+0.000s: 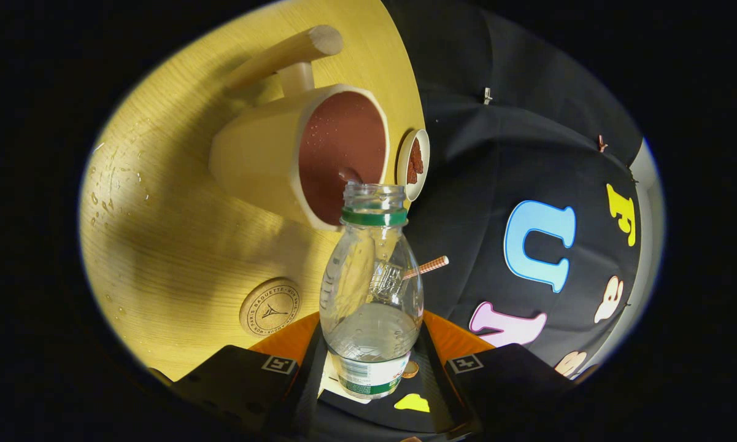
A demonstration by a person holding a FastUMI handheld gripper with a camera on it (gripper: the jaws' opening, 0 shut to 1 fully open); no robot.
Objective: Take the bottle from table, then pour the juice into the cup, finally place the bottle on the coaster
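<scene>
While rolled sideways, claw (371, 374) grips bottle (371, 288), mouth at cup (307, 153)

The bottle (371, 288) sits between the two fingers of the gripper (371, 368), which press on its lower part from both sides. Its open mouth points ahead, right at the rim of the cup (294, 156). The coaster (270, 308) lies on the table (159, 245), left of the bottle, just beyond the left finger

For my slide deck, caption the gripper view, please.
Gripper shut on the open bottle, its mouth at the cup, coaster beside it on the table.
</scene>
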